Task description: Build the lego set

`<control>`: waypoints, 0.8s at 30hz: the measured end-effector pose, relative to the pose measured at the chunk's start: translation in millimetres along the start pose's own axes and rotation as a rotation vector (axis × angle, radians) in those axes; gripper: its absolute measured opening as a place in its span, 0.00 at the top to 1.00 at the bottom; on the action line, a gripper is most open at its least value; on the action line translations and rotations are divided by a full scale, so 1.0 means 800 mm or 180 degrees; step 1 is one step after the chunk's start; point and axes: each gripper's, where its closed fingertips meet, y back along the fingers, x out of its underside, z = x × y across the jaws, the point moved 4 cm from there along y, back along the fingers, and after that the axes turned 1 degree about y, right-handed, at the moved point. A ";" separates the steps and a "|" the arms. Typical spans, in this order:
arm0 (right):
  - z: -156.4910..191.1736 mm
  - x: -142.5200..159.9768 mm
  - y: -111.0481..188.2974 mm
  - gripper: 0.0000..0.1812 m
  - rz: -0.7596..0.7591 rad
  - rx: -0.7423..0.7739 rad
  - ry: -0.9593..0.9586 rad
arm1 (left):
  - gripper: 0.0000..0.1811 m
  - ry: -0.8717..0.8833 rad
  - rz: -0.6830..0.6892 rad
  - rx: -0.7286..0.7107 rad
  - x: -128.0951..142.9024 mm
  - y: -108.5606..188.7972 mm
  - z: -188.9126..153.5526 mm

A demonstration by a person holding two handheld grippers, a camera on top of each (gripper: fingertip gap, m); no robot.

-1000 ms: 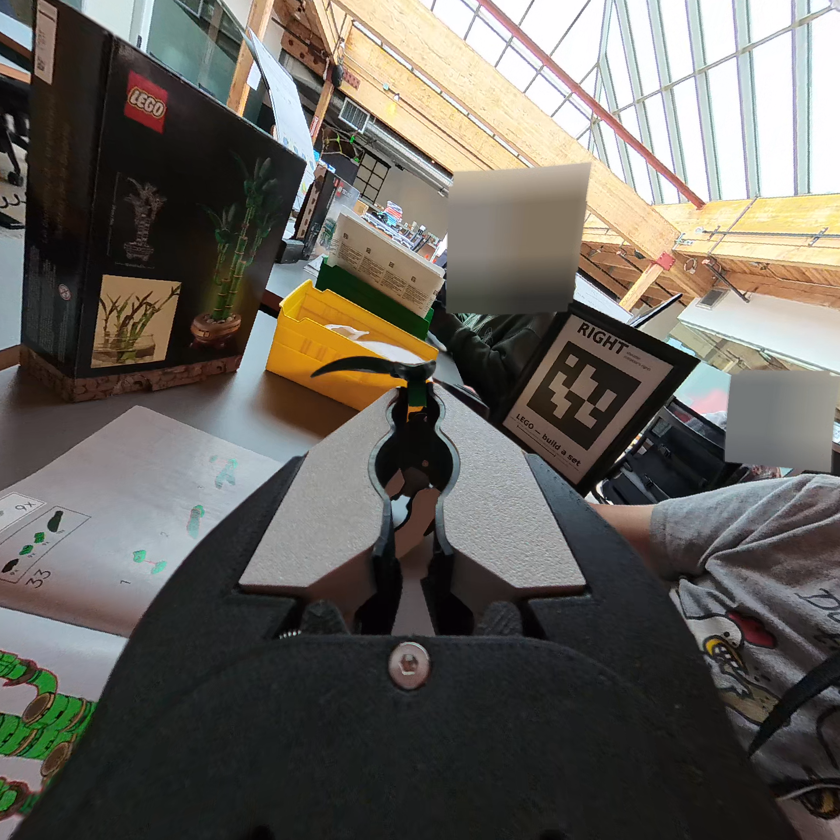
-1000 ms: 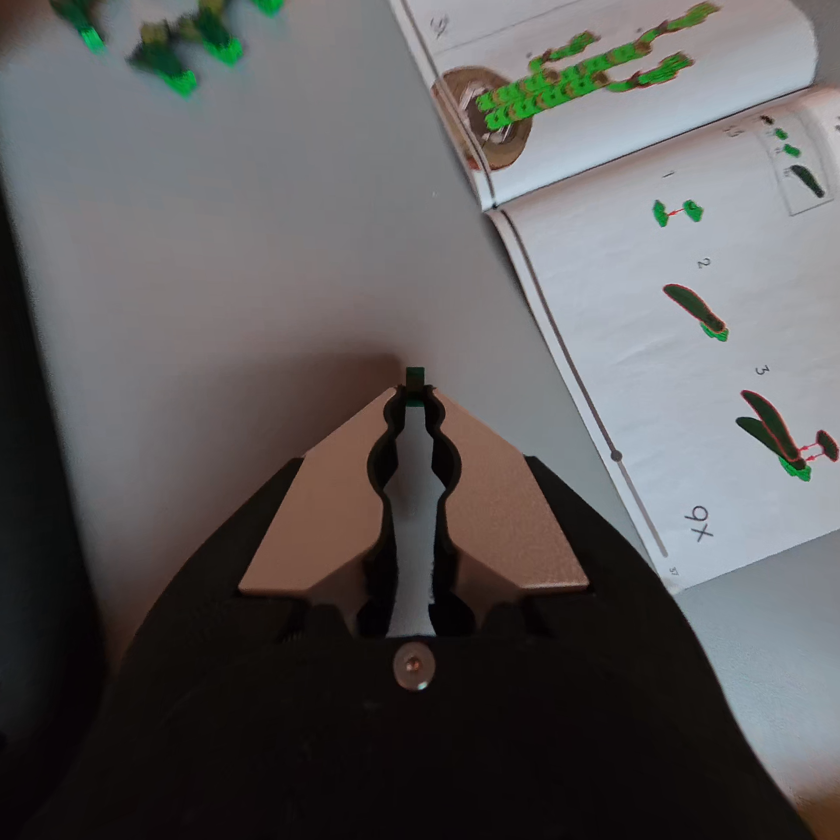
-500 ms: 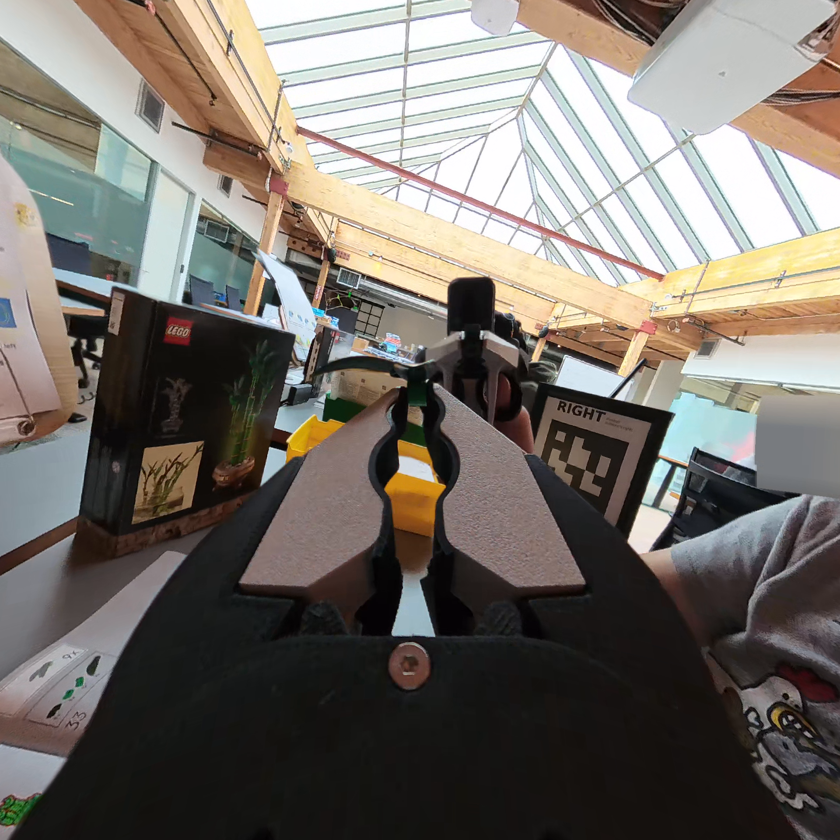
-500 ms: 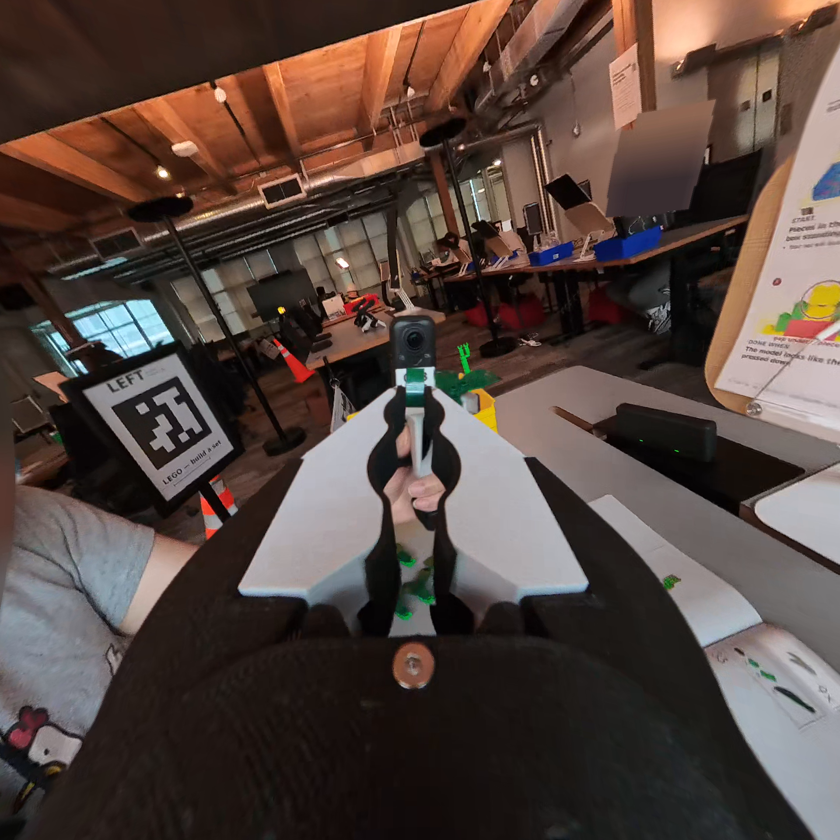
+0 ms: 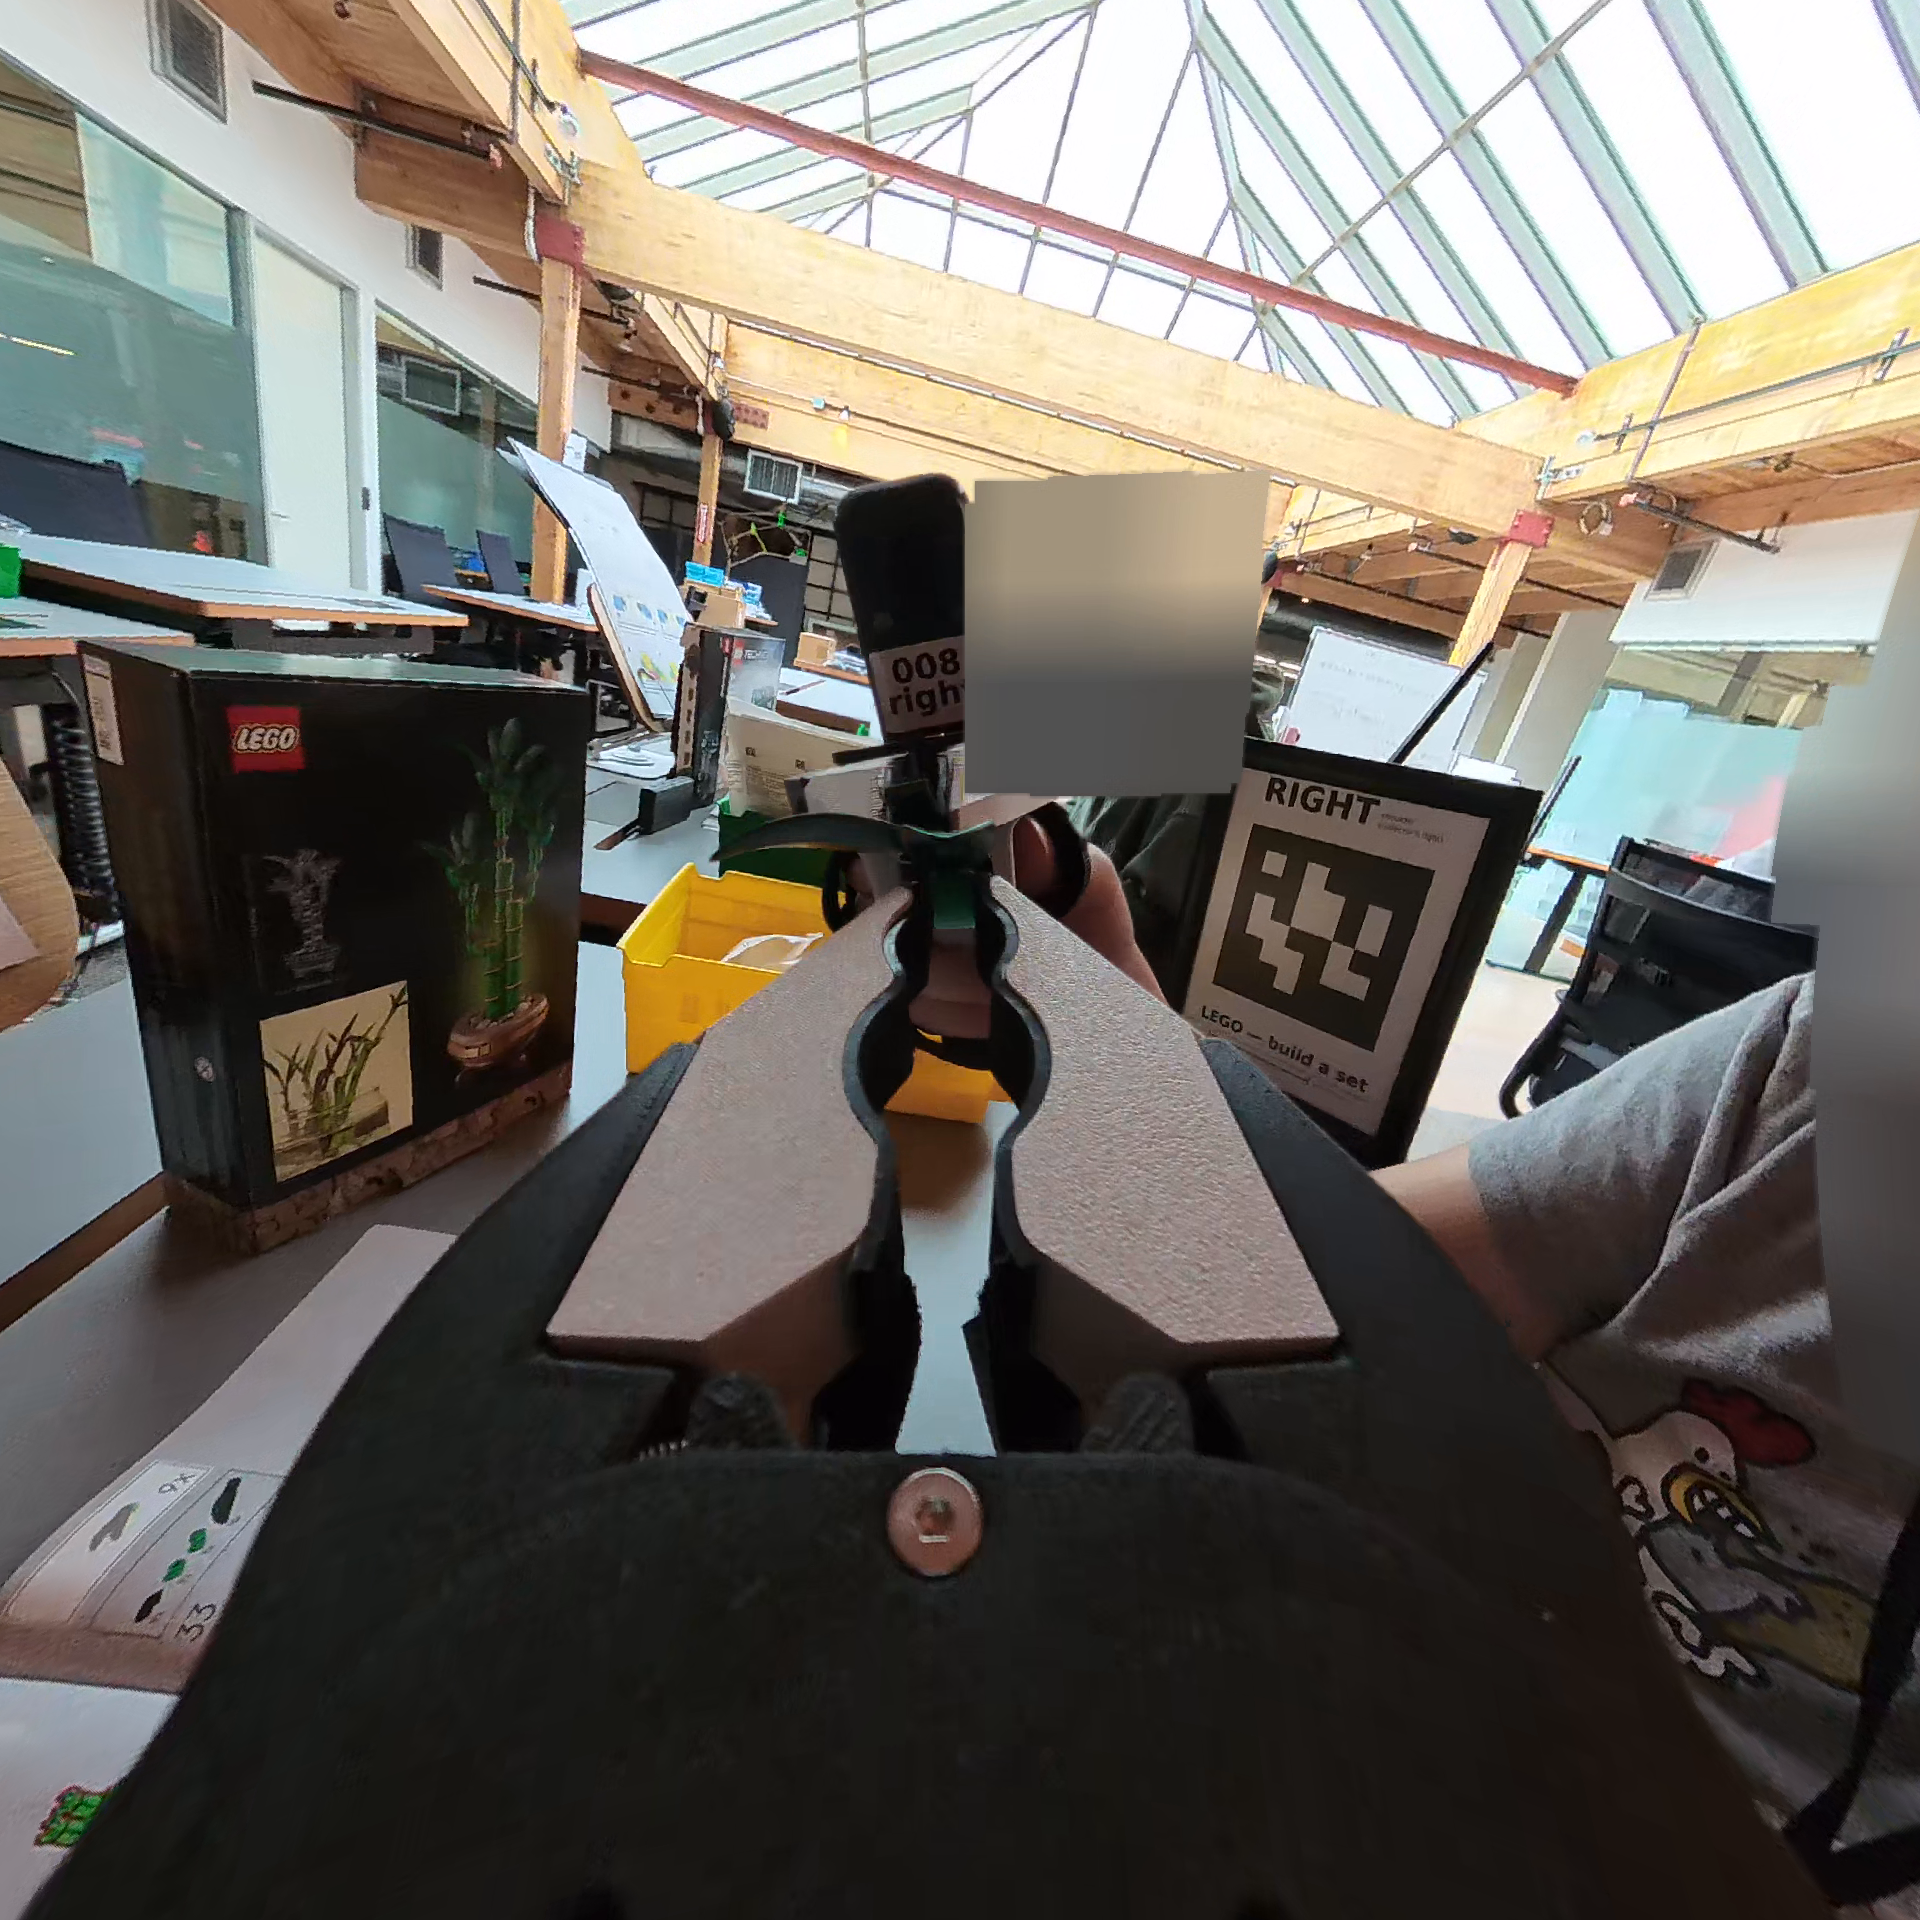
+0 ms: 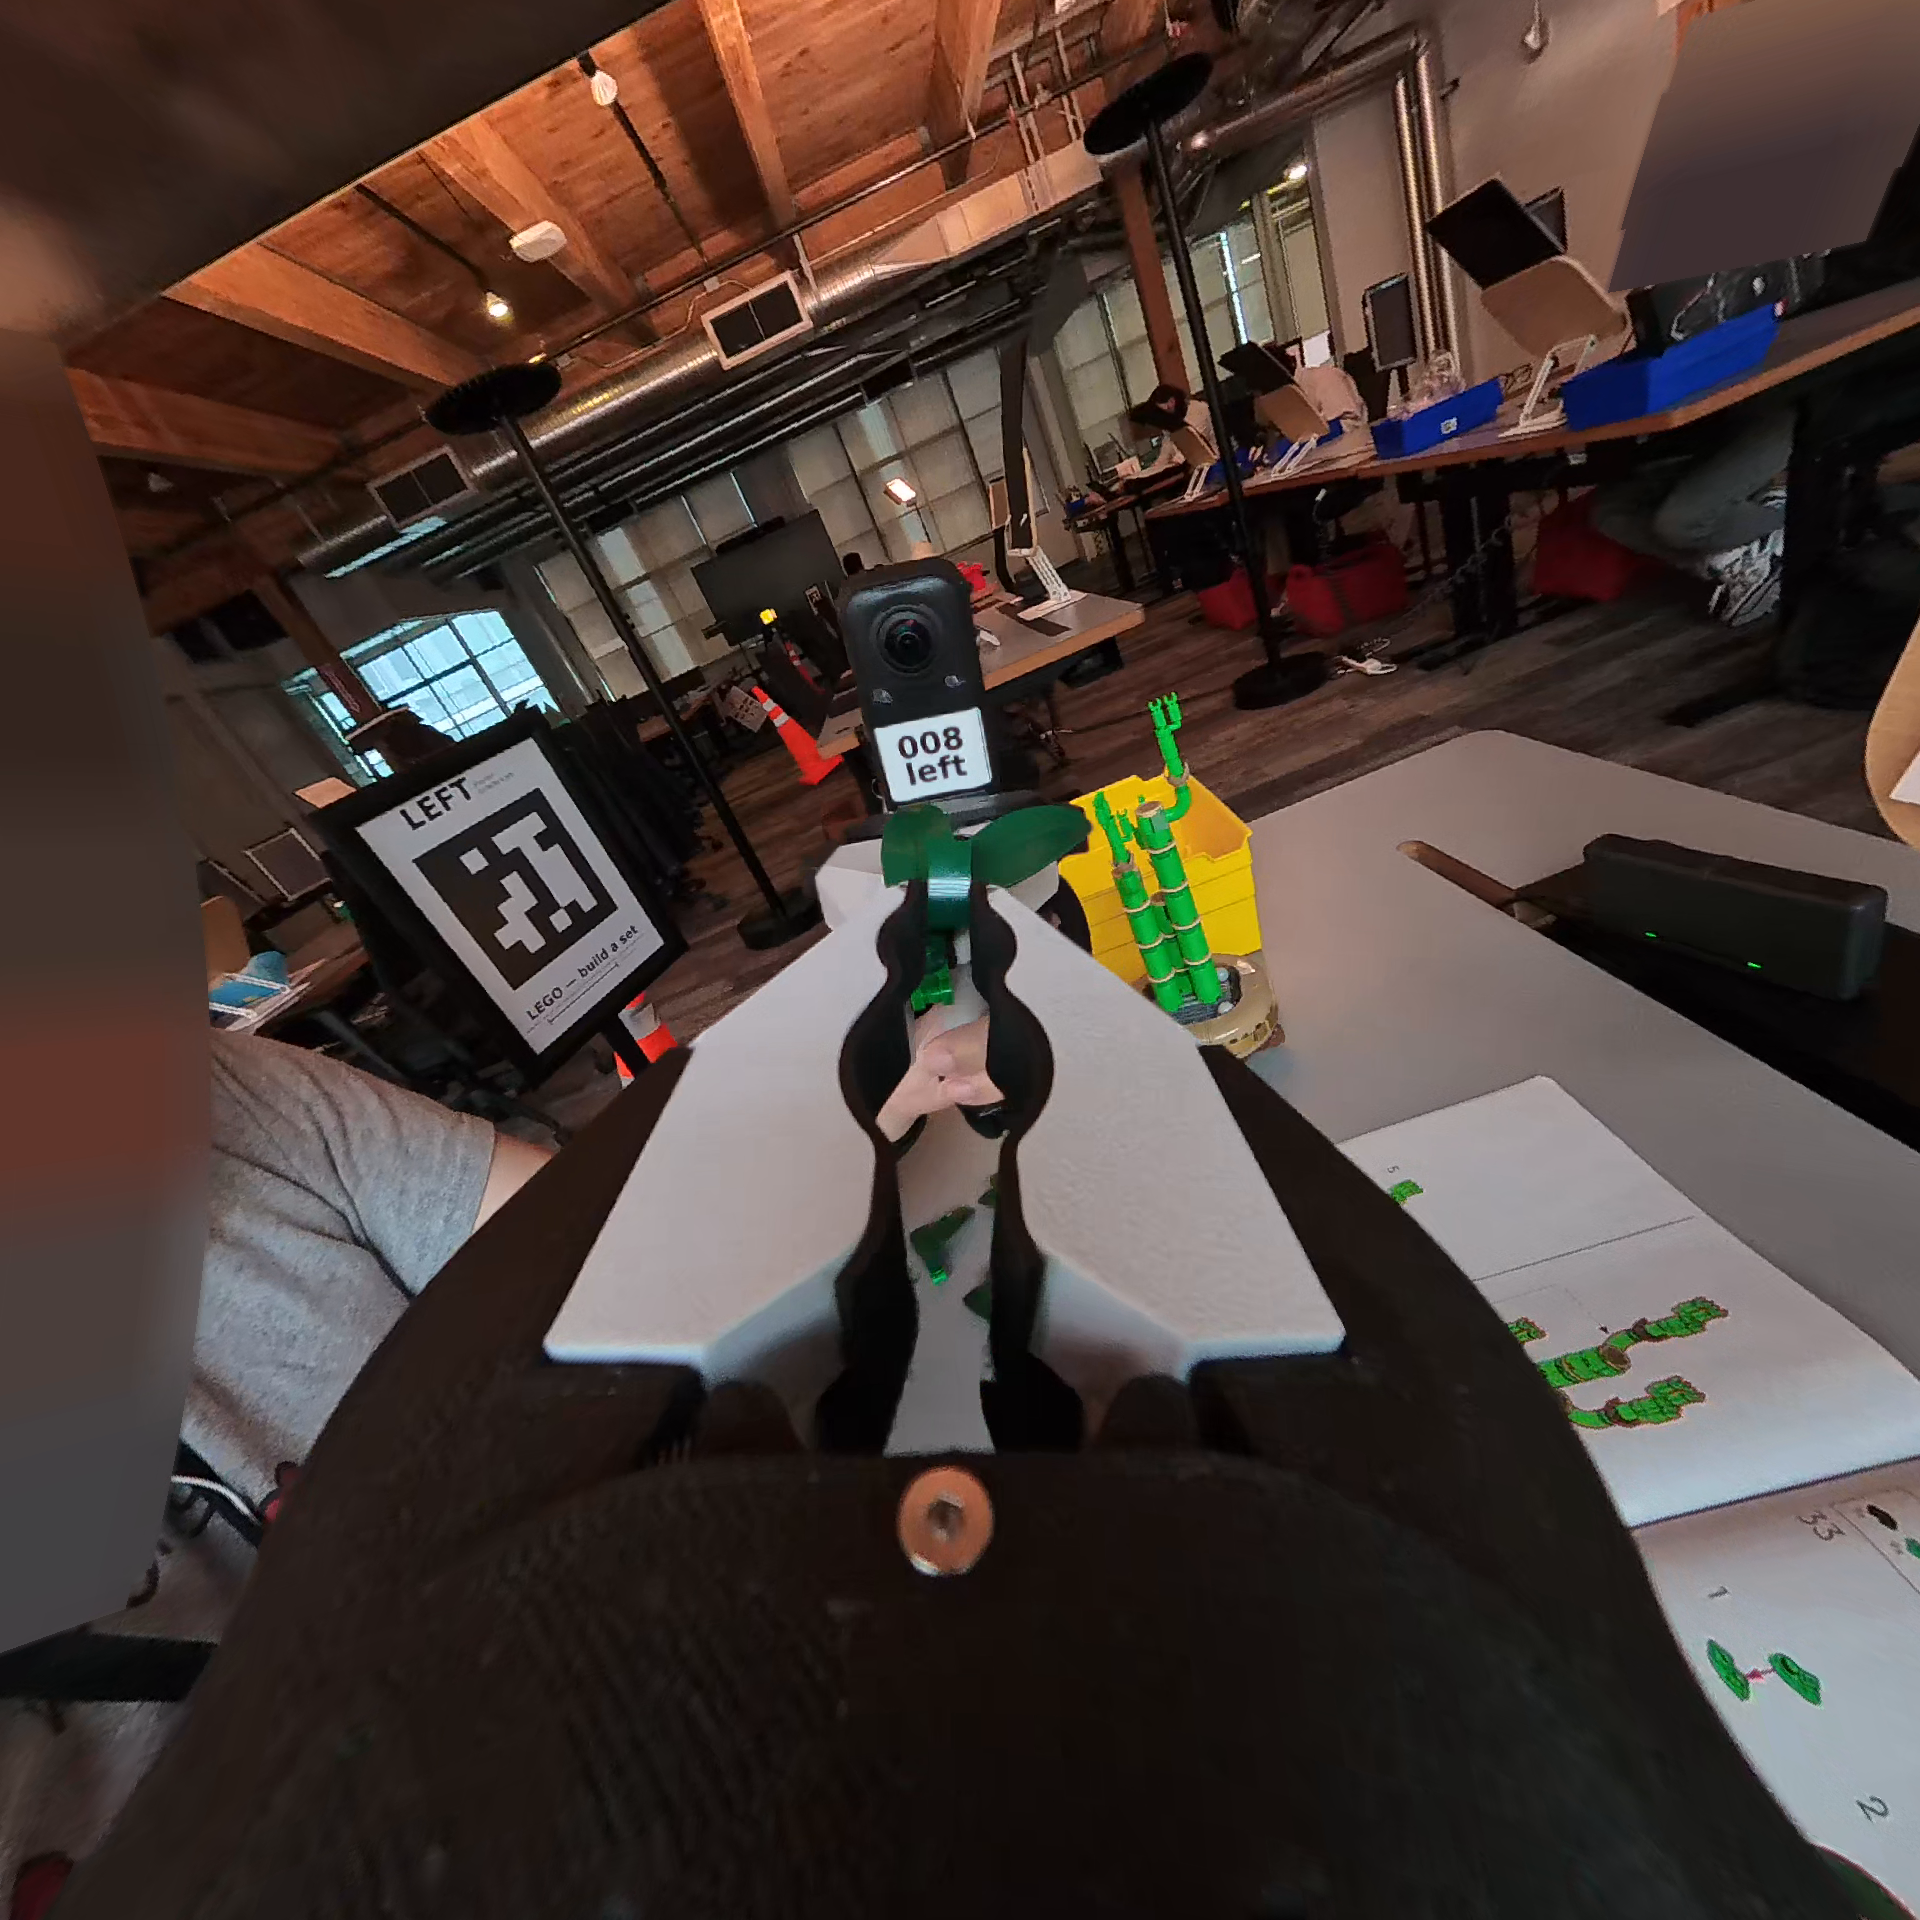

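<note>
My left gripper [image 5: 948, 896] is shut on a dark green leaf piece [image 5: 800, 831] whose blade curves off to the left. My right gripper [image 6: 951, 896] is shut on a small green piece [image 6: 951, 883]. The two grippers face each other tip to tip above the table, with the pieces touching. Dark leaves [image 6: 1029, 836] spread on both sides of the joint in the right wrist view. The right gripper [image 5: 914, 790] shows just behind the leaf in the left wrist view. I cannot tell whether the pieces are locked together. The part-built bamboo model [image 6: 1164, 914] stands on the table behind.
The open instruction booklet [image 6: 1662, 1351] lies at the right, also in the left wrist view [image 5: 156, 1558]. Loose green pieces [image 6: 940, 1242] lie below. A set box [image 5: 353, 914], yellow bin [image 5: 707, 966], two sign stands [image 5: 1340, 935] [image 6: 509, 883] and a black device [image 6: 1725, 904] surround the work area. Both grippers' tips are close together, under 4 cm apart.
Both grippers have risen from the table and turned to face each other. In the last half second they closed the gap, so the held pieces now meet.
</note>
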 end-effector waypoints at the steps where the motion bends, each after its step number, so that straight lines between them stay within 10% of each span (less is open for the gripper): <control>1: 0.000 0.000 0.001 0.97 0.0010 -0.0008 -0.0012 | 0.97 -0.0003 0.0019 -0.0009 0.000 -0.001 -0.001; 24: -0.006 0.008 0.004 0.97 0.0070 -0.0085 -0.0021 | 0.97 0.0348 0.0105 -0.0234 0.001 0.002 0.009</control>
